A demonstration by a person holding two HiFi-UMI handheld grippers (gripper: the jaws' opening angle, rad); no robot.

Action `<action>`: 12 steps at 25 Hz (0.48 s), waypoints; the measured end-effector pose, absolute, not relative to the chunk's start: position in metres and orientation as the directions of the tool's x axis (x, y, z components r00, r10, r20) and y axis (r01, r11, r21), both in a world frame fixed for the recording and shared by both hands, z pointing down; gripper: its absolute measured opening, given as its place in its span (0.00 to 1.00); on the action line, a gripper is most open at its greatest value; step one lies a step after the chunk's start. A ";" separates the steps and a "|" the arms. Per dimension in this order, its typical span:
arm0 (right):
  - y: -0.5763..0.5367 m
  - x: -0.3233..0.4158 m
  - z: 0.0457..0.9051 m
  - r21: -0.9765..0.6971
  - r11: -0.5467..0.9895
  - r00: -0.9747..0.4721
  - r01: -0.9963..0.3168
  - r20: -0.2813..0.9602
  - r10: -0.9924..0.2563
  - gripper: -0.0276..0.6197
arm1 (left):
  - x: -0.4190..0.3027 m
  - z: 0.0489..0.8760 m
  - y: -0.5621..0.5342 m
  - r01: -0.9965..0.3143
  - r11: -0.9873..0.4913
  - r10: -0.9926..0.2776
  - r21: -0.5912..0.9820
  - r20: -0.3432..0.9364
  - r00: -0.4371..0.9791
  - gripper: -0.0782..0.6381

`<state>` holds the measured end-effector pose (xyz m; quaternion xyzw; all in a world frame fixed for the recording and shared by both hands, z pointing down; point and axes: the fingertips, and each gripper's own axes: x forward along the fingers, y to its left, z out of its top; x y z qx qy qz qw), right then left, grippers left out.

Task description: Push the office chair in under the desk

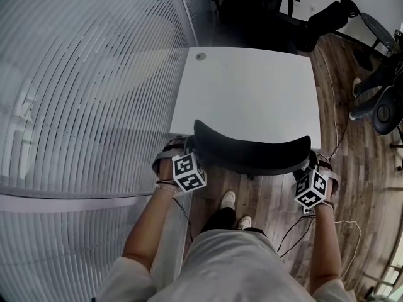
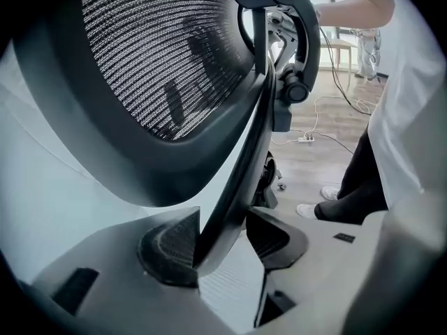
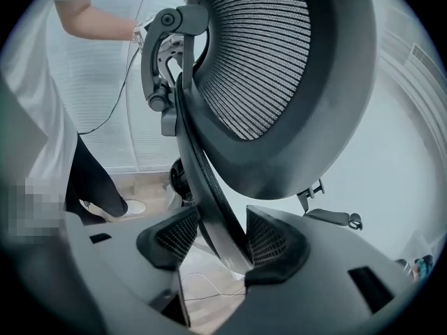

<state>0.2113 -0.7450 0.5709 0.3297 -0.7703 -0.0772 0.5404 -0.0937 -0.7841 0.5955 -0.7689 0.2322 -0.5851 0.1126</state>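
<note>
Two-handed at the chair (image 1: 252, 151) from behind, with its curved back rim lying along the near edge of the table (image 1: 252, 87) as seen from above. Straddles the rim's left end with the left gripper (image 1: 187, 146), with jaws wide: touches the thin edge with one pad (image 2: 167, 246) and stands clear of it with the other. Does likewise at the rim's right end with the right gripper (image 1: 311, 162), again with jaws wide, against the edge with one pad (image 3: 272, 239) and off it with the other. Clamps on nothing at either end. Beyond the rim, only bare white top as far as the far edge. Hemmed in on the left by blinds (image 1: 82, 106) just beside the table's left edge. Open on the right to wood floor (image 1: 359, 175), crossed by a thin cable (image 1: 340, 137) near the table's right edge. Close behind the rim, down on the boards, shoes (image 1: 228, 200). Past the far edge, near more dark chairs (image 1: 264, 11).
</note>
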 end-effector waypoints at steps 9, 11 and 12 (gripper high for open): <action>-0.727 0.201 0.540 0.446 0.696 -0.267 -0.562 0.699 -0.663 0.39 | -0.084 0.563 -0.767 -0.354 -0.800 -0.583 -0.484 0.768 0.265 0.42; -0.722 0.196 0.530 0.415 0.680 -0.301 -0.605 0.671 -0.677 0.38 | -0.078 0.548 -0.761 -0.416 -0.788 -0.593 -0.454 0.739 0.318 0.42; -0.719 0.192 0.524 0.396 0.672 -0.321 -0.626 0.654 -0.685 0.37 | -0.076 0.541 -0.757 -0.445 -0.784 -0.597 -0.433 0.724 0.345 0.42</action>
